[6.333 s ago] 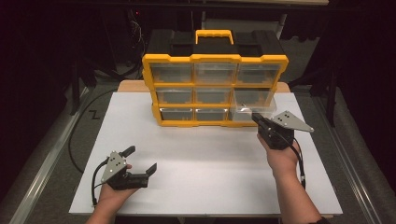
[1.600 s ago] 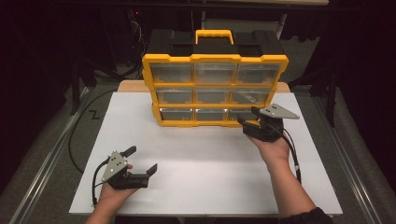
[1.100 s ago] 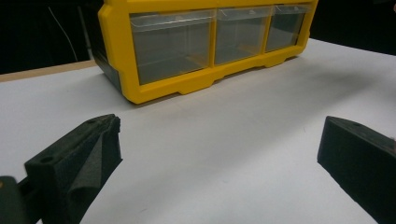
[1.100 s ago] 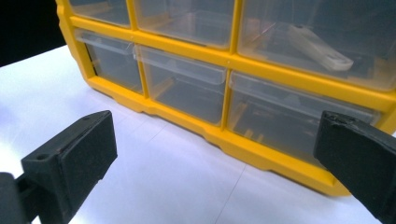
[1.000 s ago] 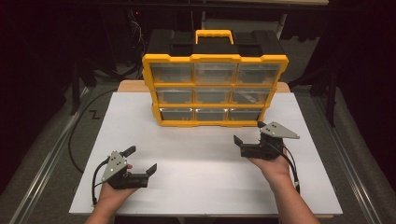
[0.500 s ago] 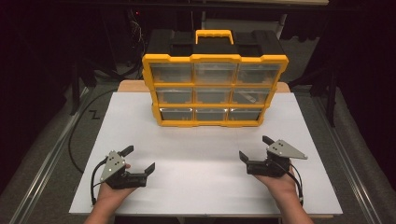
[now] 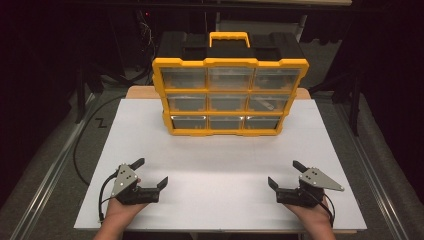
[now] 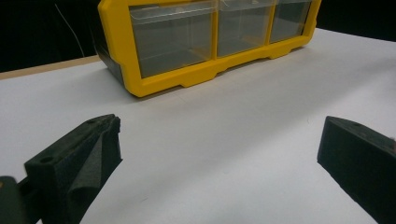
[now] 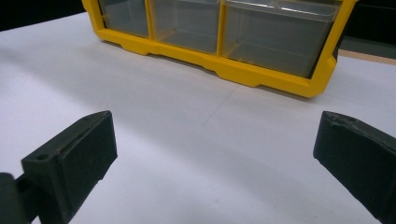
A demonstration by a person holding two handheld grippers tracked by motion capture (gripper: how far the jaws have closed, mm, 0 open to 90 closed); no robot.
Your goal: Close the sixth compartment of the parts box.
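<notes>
Yellow drawer cabinet (image 7: pixel 229 95) stands upright at the far middle of the white table (image 7: pixel 215 200), black top with a yellow carry handle (image 7: pixel 229 39). Three rows of three clear drawers face the person; all sit flush with the frame. Contents too dim to tell, apart from something pale in the middle-right drawer.

Left gripper (image 7: pixel 151 173) rests low at the near left of the table, held in the left hand (image 7: pixel 119 212). Jaws spread wide, nothing between them. In the left gripper view the gap (image 8: pixel 219 163) frames bare white surface, with the cabinet's bottom row (image 8: pixel 210 32) beyond.

Right gripper (image 7: pixel 284 175) rests at the near right, held in the right hand (image 7: pixel 312 217), grey plate on top. Jaws likewise released and empty; the right gripper view (image 9: pixel 215 158) looks across bare table to the cabinet's lower edge (image 9: pixel 219 60).

Both grippers are well apart from the cabinet and from each other.
</notes>
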